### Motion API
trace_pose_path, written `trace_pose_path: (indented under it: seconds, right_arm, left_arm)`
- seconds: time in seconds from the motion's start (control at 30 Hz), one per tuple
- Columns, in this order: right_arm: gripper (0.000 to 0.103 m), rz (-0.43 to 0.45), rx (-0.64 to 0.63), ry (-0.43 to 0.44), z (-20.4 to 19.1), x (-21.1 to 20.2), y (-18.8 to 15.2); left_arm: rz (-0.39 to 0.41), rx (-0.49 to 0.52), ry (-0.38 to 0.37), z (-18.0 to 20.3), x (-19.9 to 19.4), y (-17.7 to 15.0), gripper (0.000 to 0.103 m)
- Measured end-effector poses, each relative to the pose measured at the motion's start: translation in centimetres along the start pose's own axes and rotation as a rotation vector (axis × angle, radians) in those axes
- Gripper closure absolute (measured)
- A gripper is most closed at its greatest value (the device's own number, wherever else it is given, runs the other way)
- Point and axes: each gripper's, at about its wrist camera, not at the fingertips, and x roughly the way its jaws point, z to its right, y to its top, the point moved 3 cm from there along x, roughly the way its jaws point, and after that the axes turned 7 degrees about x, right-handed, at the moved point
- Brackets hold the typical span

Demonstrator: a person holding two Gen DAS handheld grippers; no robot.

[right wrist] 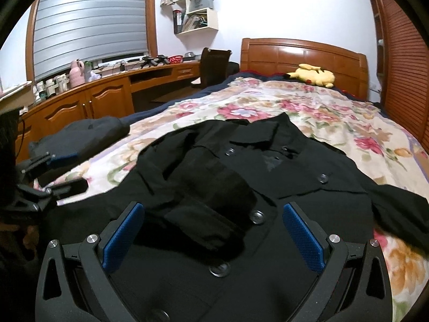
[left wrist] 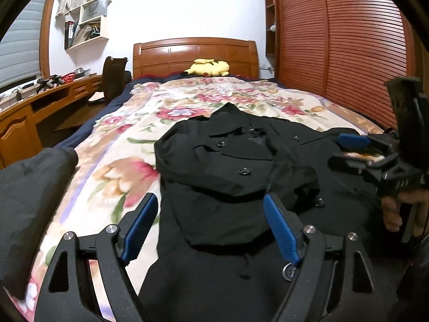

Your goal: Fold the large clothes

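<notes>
A black double-breasted coat (left wrist: 228,166) (right wrist: 295,171) lies front up on the floral bedspread (left wrist: 120,139) (right wrist: 321,102), collar toward the headboard. One sleeve (right wrist: 209,209) is laid across the chest; the other stretches out to the right (right wrist: 402,206). My left gripper (left wrist: 210,197) is open just above the coat's lower left part, with nothing between its blue pads. My right gripper (right wrist: 213,206) is open over the coat's front and grips nothing. Each gripper shows in the other's view, the right gripper (left wrist: 351,150) at the right edge and the left gripper (right wrist: 67,171) at the left edge.
A second dark garment (left wrist: 32,187) (right wrist: 88,134) lies at the bed's left edge. A yellow plush toy (left wrist: 209,68) rests by the wooden headboard (left wrist: 195,53). The desk (right wrist: 107,94) and a chair (right wrist: 214,64) stand left; slatted wardrobe doors (left wrist: 348,40) run along the right. A hand (left wrist: 394,209) holds the right gripper.
</notes>
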Motion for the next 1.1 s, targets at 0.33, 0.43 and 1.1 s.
trace_pose_path:
  seconds: [0.33,0.43,1.1]
  right_arm:
    - [0.001,0.009,-0.002,-0.008,-0.3,3.1,1.5]
    - [0.003,-0.043,0.003,0.0,-0.3,5.3,0.8]
    - [0.067,-0.312,-0.066,0.09,-0.8,11.9,-0.8]
  left_arm:
    - [-0.02,-0.016,0.014,-1.3,0.3,-1.6,0.021]
    - [-0.031,-0.01,0.015,-1.3,0.4,-2.0,0.021]
    - [-0.056,-0.03,-0.007,-1.9,0.9,-2.8,0.021]
